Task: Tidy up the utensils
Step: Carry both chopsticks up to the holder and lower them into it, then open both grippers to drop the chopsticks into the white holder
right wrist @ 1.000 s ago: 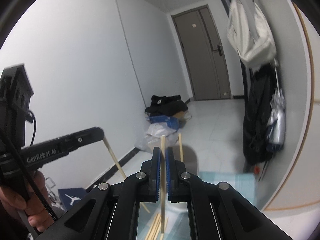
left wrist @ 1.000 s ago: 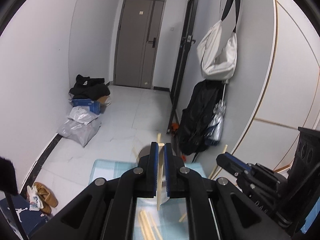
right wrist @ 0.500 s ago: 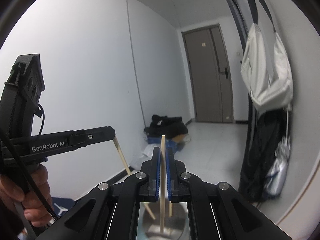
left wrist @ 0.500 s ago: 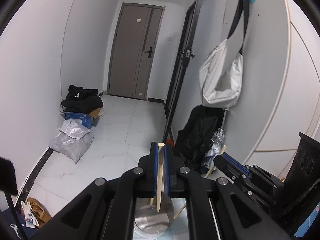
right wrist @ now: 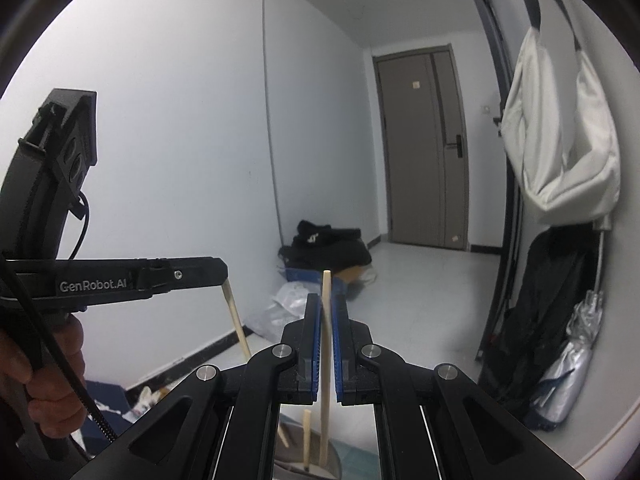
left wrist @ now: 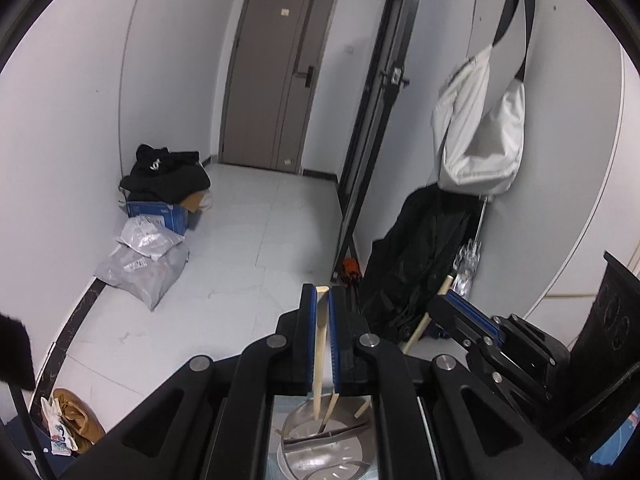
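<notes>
**Both chopsticks brought over the steel holder**

The left hand-held gripper (left wrist: 322, 344) pinches one wooden chopstick (left wrist: 319, 360); the right hand-held gripper (right wrist: 326, 344) pinches another (right wrist: 325, 364). A second ago both hung over a blue mat; now their lower ends dip inside the metal utensil holder (left wrist: 316, 440). Judgement: release comes next.

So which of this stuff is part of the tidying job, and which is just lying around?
Part of the job:
- left gripper, holding a chopstick
- right gripper, holding another chopstick
- metal holder with chopsticks inside

Lying about:
- white bag
- black clothes
- blue box
- parcels
</notes>
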### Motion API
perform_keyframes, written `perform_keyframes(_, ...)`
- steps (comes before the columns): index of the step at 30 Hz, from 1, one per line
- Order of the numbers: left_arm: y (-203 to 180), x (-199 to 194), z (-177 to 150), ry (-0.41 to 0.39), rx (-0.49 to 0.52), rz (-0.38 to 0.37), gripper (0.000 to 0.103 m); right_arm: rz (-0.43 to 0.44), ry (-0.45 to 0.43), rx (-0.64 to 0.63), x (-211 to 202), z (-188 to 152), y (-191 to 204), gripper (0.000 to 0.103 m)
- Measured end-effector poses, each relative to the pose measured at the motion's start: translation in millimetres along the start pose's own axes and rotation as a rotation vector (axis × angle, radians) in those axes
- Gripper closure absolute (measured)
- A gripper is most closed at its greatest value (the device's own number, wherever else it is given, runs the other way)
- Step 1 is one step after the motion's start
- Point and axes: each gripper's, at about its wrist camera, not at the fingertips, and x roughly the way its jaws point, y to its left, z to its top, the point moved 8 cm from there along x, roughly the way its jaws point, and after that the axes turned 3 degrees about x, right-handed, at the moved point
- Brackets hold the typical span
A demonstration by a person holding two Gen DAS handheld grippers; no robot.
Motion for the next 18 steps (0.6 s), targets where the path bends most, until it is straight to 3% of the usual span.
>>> perform_keyframes(11, -1.0, 23.2, -27.0, 0.06, 0.055, -0.007, 0.1, 0.023, 0.049, -0.014, 15.8, -46.9, -2.8, 0.098)
perform_keyframes(18, 3.7, 36.9, -49.2, 0.123, 0.024, 0.006, 0.1, 0.05, 0.146, -0.01, 27.4, -80.1, 0.5, 0.096)
